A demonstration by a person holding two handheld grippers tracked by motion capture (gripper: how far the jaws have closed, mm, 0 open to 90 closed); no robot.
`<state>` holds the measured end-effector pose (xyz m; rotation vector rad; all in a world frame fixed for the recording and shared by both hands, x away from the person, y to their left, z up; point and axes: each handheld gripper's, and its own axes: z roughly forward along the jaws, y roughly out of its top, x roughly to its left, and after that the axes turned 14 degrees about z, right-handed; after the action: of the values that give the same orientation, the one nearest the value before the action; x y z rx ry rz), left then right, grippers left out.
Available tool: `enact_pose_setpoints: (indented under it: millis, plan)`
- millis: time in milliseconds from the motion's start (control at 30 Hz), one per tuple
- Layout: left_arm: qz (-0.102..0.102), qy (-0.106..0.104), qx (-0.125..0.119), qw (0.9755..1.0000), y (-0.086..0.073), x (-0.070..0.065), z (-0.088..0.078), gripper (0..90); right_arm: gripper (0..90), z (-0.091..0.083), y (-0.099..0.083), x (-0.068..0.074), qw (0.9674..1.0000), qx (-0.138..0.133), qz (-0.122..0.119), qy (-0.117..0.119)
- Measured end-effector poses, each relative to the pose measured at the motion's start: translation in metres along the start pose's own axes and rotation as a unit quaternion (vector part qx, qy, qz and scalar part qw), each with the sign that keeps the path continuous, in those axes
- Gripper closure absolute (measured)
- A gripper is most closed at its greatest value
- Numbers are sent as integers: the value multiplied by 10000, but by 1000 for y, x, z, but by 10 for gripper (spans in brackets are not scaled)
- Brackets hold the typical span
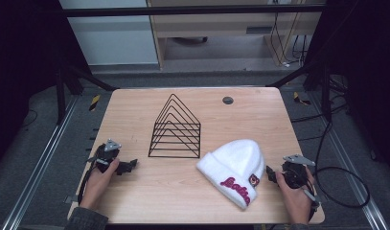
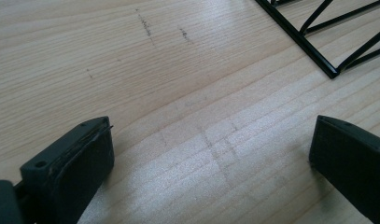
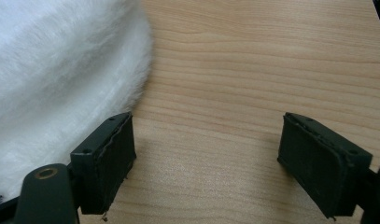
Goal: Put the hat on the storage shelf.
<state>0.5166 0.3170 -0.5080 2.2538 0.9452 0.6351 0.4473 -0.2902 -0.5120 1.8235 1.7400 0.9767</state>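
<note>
On the left side of the table [image 1: 149, 191] my left hand [image 1: 99, 184] holds my left gripper [image 1: 131, 165] low over the wood, pointing toward the middle. Its fingers [image 2: 71, 170] stand wide apart with nothing between them but bare table, as the left gripper view shows. Just ahead of them, near but not touching, is the corner of the black wire rack [image 2: 334, 44].

That rack [image 1: 176, 129] stands upright in the middle of the table, a row of pointed wire frames on a flat base. Behind it, toward the far edge, a small dark round cap [image 1: 227, 100] sits in the tabletop.

To the right of the rack, apart from it, lies the white knit hat [image 1: 233, 165] on its side, cuff toward me, with red lettering on the cuff and a small patch beside it.

At the right edge my right hand [image 1: 295, 194] holds my right gripper [image 1: 269, 175] just beside the hat's cuff. Its fingers [image 3: 106, 161] are spread apart and grip nothing. In the right gripper view the hat [image 3: 61, 79] lies right next to one finger; I cannot tell whether the fuzz touches it. Between the fingers is plain wood.
</note>
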Motion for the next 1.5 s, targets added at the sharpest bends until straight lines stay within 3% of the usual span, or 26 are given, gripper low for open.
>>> enact_pose_setpoints:
  millis: [600, 767, 833, 967, 1000, 1233, 1333, 1500]
  plan:
    - [-2, -4, 0, 10000, 0, 0, 0, 0, 196, -2, -2, 3, 9999, -12, 133, -97]
    - [-4, -4, 0, 10000, 0, 0, 0, 0, 203, -9, 1, -1, 9997, -20, 225, 73]
    - [1, -7, 3, 10000, 0, 0, 0, 0, 220, -15, 11, -1, 9999, -18, 158, 8]
    - [-3, -5, -1, 10000, 0, 0, 0, 0, 267, -19, 29, 4, 9999, 95, -2, 102]
    - [-1, -5, 2, 10000, 0, 0, 0, 0, 311, -19, 43, 13, 9993, 224, -275, 136]
    - [-1, -5, 1, 10000, 0, 0, 0, 0, 369, -6, 81, 43, 9945, 605, -719, 459]
    - [-2, -5, 1, 10000, 0, 0, 0, 0, 365, 7, 88, 53, 9921, 858, -754, 520]
    - [-2, -5, 1, 10000, 0, 0, 0, 0, 401, 29, 94, 61, 9904, 1111, -613, 547]
